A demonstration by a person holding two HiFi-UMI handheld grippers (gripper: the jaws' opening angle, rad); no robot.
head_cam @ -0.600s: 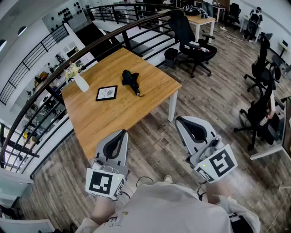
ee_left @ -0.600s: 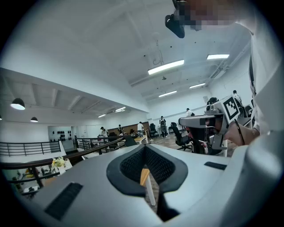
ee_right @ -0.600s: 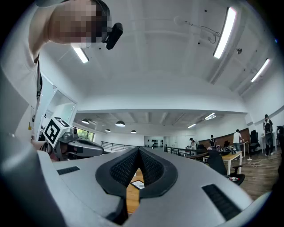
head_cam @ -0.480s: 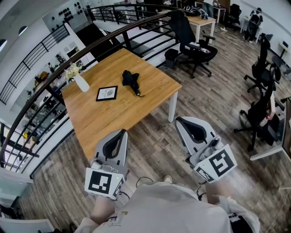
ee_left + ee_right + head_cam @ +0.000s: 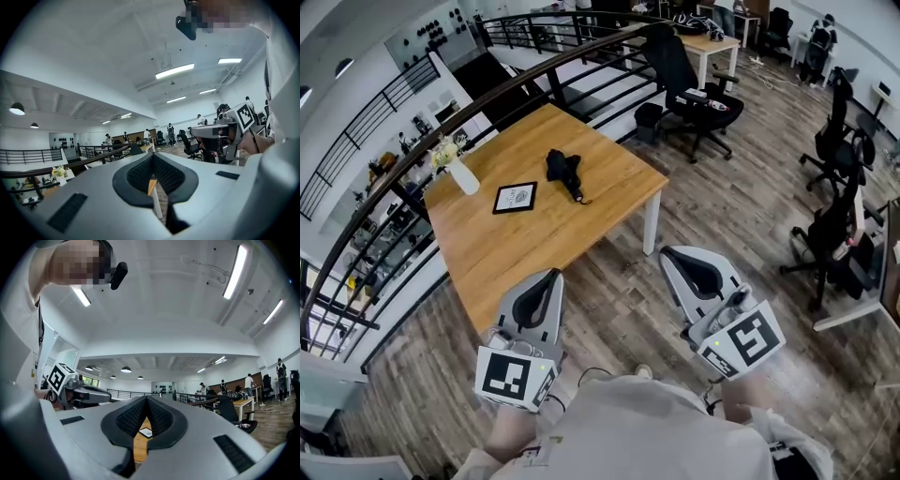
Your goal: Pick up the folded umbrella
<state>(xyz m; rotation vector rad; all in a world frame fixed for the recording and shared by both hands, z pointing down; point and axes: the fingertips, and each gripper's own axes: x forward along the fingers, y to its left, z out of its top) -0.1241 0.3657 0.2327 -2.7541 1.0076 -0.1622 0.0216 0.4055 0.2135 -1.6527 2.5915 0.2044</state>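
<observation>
The folded black umbrella lies on the wooden table, toward its far side, with its strap end pointing to the near right. My left gripper is shut and empty, held over the floor just off the table's near edge. My right gripper is also shut with nothing in it, over the floor to the right of the table's white leg. Both are well short of the umbrella. In the right gripper view the jaws meet at their tips, and only the table and a picture frame show below them.
A framed picture and a white vase of flowers stand on the table left of the umbrella. A dark railing runs along the table's far side. Black office chairs stand beyond the table and at the right.
The head view has shifted slightly, so the table sits a touch lower and further left. Both grippers keep the same pose, shut and empty.
</observation>
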